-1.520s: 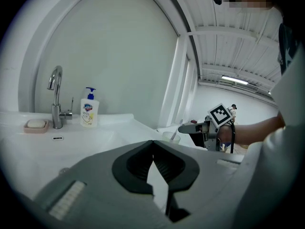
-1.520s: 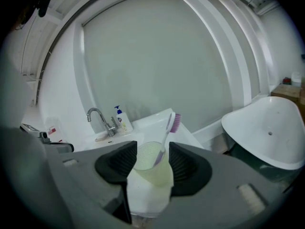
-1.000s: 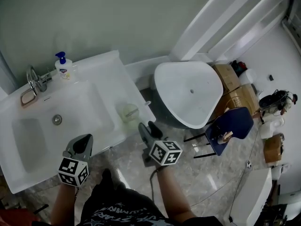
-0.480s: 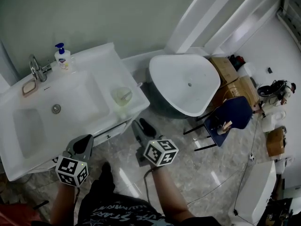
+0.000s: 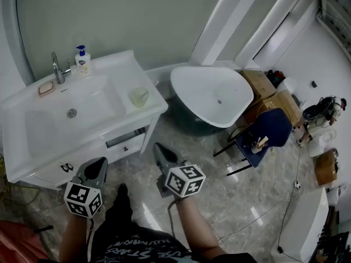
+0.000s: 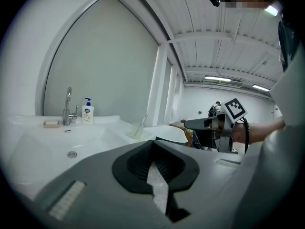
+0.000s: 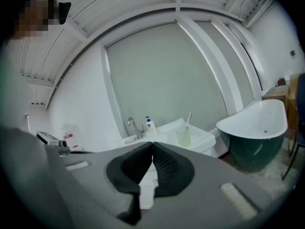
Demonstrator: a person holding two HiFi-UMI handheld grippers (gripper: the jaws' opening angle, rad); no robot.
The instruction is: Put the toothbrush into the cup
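The toothbrush (image 5: 143, 94) stood in the cup (image 5: 135, 98) on the right ledge of the sink (image 5: 112, 64); both grippers had backed well away, right gripper (image 5: 158, 147) just closed on nothing, left gripper (image 5: 100, 163) together, empty; the task looked done

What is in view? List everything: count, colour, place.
Vanity sink: one, white, upper left.
Faucet: one, chrome, behind the basin.
Soap bottle: one, white with blue pump, beside faucet.
Cup: one, pale translucent, sink's right ledge.
Toothbrush: one, white, standing in cup.
Bathtub: one, white inside, dark outside, centre.
Chair: one, blue, right of bathtub.
Cardboard boxes: two, brown, behind chair.
Left hand-held gripper: one, grey, bottom left, shut, empty.
Right hand-held gripper: one, grey, bottom centre, just closed, empty.
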